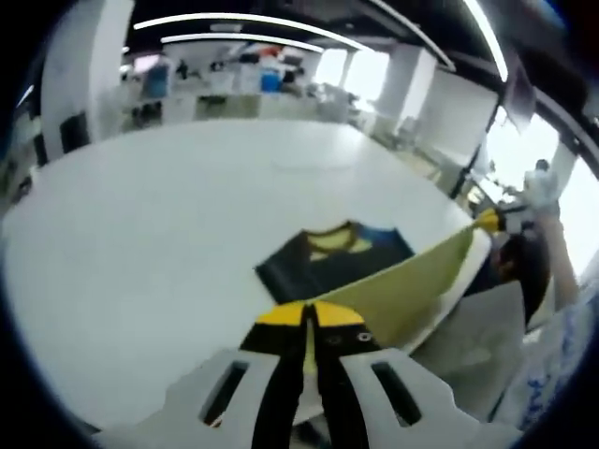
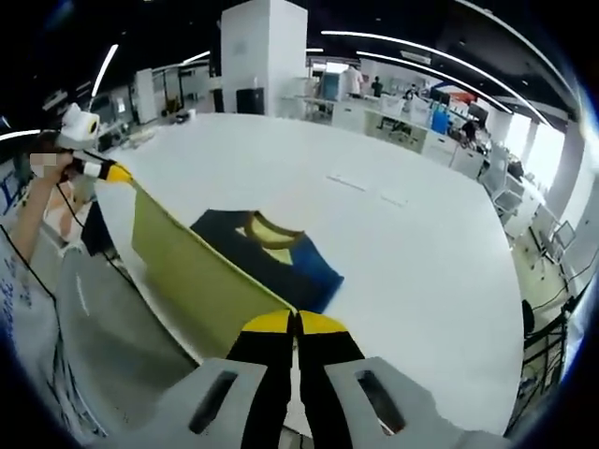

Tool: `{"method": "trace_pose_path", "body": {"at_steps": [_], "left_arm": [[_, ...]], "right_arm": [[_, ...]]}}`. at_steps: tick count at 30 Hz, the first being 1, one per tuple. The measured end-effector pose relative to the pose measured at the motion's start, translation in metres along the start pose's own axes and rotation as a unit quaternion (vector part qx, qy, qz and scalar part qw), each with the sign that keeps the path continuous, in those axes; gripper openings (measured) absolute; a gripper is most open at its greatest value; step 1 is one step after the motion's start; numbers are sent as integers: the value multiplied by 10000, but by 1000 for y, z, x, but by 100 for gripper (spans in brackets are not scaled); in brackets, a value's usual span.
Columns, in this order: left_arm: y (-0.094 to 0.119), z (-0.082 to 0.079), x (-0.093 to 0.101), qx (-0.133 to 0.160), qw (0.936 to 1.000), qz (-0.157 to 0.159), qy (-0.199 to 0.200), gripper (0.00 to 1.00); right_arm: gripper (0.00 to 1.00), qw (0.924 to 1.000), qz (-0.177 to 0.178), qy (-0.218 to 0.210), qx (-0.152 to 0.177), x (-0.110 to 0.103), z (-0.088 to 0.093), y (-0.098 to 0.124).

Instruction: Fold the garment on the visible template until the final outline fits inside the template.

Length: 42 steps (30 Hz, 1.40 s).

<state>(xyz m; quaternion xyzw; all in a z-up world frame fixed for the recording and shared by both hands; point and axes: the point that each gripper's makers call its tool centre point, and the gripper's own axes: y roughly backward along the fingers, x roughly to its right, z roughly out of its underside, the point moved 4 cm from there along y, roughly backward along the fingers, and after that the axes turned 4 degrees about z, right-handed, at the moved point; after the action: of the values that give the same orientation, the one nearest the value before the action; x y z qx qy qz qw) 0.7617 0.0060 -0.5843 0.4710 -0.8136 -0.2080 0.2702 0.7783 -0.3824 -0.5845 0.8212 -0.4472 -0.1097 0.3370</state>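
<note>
Left gripper [image 1: 307, 318]: fingers closed together on one corner of the garment's [image 1: 398, 281] yellow-green hem, no gap between the tips.
Right gripper [image 2: 294, 325]: fingers likewise pinched shut on the other corner of the same hem; in the left gripper view it appears at the far end of the lifted edge [image 1: 489, 221].
Garment: a dark shirt with yellow collar and blue shoulders [image 2: 271, 253], its upper half lying flat on the white worktop [image 2: 402, 271], its lower half raised off the surface as a taut yellow-green sheet [image 2: 187, 267] stretched between the two grippers.
Template: I cannot tell its outline on the worktop from these views (the white surface looks uniform around the shirt).
Step in hand: judged to be a fold of the hem up toward the collar.
Doing it well: keep both corners level and the edge taut, carry them together over the flat part, and lay the hem down square to the collar so no slack bunches in between.
Edges: the shirt lies near the worktop's rim [image 1: 449, 309] on the person's side; the lifted half hangs out over that rim.
Open room: wide bare worktop beyond the collar, so the carry forward looks unobstructed.
</note>
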Motion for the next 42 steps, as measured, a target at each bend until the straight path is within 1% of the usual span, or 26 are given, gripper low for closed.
{"method": "trace_pose_path", "body": {"at_steps": [2,6,11,17,19,22,25,30,39,41,42], "left_arm": [[-5,-3,-2,-45,10000,7,-28,0],[-10,-8,-3,-114,9998,-26,-148,0],[-17,-13,-8,-132,9998,-51,-165,0],[-27,-13,-16,-181,9998,-56,-95,0],[-29,-13,-18,-190,9998,-48,-69,0],[-34,-12,-23,-198,9997,-144,-67,0],[-37,-13,-25,-181,9997,-158,-79,0],[-44,-16,-30,-191,9997,-174,11,0],[-58,-16,-34,-306,9993,-228,-44,0],[-60,-16,-36,-296,9993,-240,-14,0],[-61,-15,-34,-296,9993,-236,-6,0]], "right_arm": [[1,10000,0,-11,-16,3,-1,-5],[1,10000,29,-35,-35,3,-2,-9],[1,10000,21,-80,-32,5,-3,-14],[1,9999,-55,-160,-23,11,-6,-24],[1,9999,-53,-152,-24,11,-7,-26],[1,9999,-78,-136,24,12,-12,-31],[1,10000,-55,-75,21,18,-16,-38],[1,10000,-40,-2,44,22,-19,-46],[1,10000,-36,43,-1,27,-19,-61],[1,10000,-47,27,0,28,-18,-64],[1,10000,-44,31,-2,28,-18,-65]]}}
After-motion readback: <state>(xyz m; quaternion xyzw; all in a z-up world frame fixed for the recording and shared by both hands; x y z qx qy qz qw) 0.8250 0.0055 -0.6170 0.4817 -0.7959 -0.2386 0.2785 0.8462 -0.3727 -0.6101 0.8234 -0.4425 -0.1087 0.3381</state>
